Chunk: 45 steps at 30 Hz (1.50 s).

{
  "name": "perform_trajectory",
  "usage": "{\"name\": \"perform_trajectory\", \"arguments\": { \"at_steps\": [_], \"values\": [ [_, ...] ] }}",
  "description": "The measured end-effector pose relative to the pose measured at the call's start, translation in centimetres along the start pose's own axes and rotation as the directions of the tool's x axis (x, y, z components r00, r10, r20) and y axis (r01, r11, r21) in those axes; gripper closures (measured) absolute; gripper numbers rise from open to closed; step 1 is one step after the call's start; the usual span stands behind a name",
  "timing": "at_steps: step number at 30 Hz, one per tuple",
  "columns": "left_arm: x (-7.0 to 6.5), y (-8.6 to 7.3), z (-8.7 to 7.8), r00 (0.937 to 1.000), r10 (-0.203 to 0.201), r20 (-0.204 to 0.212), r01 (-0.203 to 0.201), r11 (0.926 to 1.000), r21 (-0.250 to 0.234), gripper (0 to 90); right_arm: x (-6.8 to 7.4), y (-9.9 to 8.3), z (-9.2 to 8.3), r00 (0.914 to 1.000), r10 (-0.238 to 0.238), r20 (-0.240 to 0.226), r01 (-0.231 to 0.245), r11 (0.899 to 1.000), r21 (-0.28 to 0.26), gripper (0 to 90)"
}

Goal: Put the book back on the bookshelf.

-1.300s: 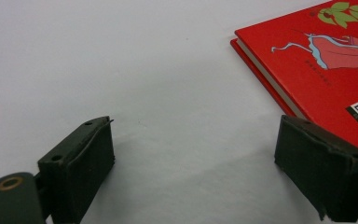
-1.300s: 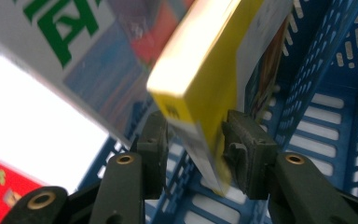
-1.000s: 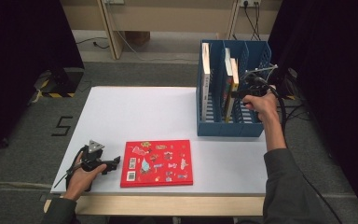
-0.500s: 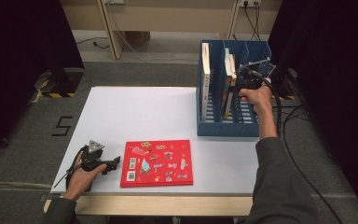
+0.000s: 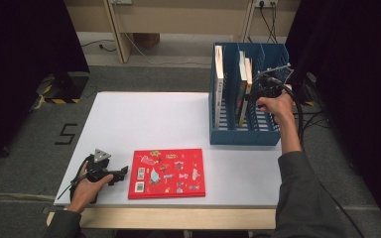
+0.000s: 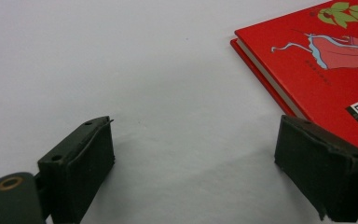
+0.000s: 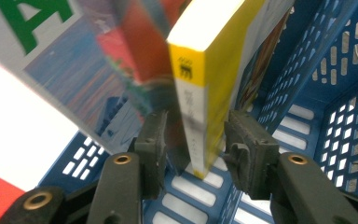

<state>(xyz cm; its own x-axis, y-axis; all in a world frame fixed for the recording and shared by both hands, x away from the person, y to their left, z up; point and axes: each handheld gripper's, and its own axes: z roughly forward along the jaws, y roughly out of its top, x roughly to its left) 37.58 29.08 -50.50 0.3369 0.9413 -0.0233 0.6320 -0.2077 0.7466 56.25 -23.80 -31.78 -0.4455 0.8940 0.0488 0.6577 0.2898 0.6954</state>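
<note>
A yellow-spined book (image 7: 205, 93) stands upright in the blue slotted rack (image 5: 243, 136), next to a colourful book (image 7: 74, 70). My right gripper (image 7: 198, 128) straddles the yellow book's lower edge. Its jaws have just been opening, and a gap shows on both sides of the book, so the pads do not press it. From above, the right gripper (image 5: 252, 96) reaches into the rack's middle compartment beside the yellow book (image 5: 248, 84). My left gripper (image 5: 124, 171) rests open on the table just left of a red picture book (image 5: 166, 172). Nothing lies between the left gripper's (image 6: 196, 140) jaws, and the red book (image 6: 326, 60) is on their right.
A white-spined book (image 5: 219, 84) stands in the rack's left compartment. The rack sits at the white table's (image 5: 144, 119) back right. Dark curtains flank the table, and cables run over the floor behind the rack.
The right hand has shifted slightly at the rack's middle compartment. The left hand, its gripper and the red book have stayed where they were.
</note>
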Motion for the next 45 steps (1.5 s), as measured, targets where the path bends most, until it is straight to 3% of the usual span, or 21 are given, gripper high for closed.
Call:
{"name": "perform_trajectory", "arguments": {
  "at_steps": [8, 13, 15, 24, 29, 38, 45],
  "values": [
    [0.0, 0.0, 0.0, 1.0000, 0.000, 0.000, 0.000, 1.0000, -0.001, 10.5, 0.5, -0.7, -1.1, 0.9997, 0.014, -0.021, -0.014, 1.000, -0.013, 52.9],
    [0.0, 0.0, 0.0, 1.0000, -0.001, 0.000, 0.001, 1.0000, -0.002, 10.5, 0.7, -1.7, -1.8, 0.9982, 0.050, -0.034, -0.051, 0.998, -0.034, 46.5],
    [0.0, 0.0, 0.0, 1.0000, -0.002, 0.000, 0.002, 1.0000, -0.002, 10.5, 1.0, -2.3, -2.1, 0.9967, 0.049, -0.065, -0.052, 0.997, -0.050, 45.2],
    [0.0, 0.0, 0.0, 1.0000, -0.002, 0.001, 0.002, 1.0000, -0.002, 10.5, 2.4, -4.3, -2.7, 0.9946, 0.046, -0.093, -0.052, 0.996, -0.068, 33.0],
    [0.0, 0.0, 0.0, 1.0000, -0.002, 0.002, 0.002, 1.0000, -0.002, 10.5, 3.5, -6.0, -3.1, 0.9875, 0.051, -0.149, -0.065, 0.994, -0.091, 29.6],
    [0.0, 0.0, 0.0, 1.0000, -0.004, 0.003, 0.004, 1.0000, -0.003, 10.5, 5.1, -8.7, -2.9, 0.9822, 0.009, -0.187, -0.025, 0.996, -0.082, 23.0],
    [0.0, 0.0, 0.0, 1.0000, -0.003, 0.004, 0.003, 1.0000, -0.004, 10.4, 6.1, -10.5, -2.3, 0.9729, 0.024, -0.230, -0.043, 0.996, -0.079, 21.5]
  ]
}}
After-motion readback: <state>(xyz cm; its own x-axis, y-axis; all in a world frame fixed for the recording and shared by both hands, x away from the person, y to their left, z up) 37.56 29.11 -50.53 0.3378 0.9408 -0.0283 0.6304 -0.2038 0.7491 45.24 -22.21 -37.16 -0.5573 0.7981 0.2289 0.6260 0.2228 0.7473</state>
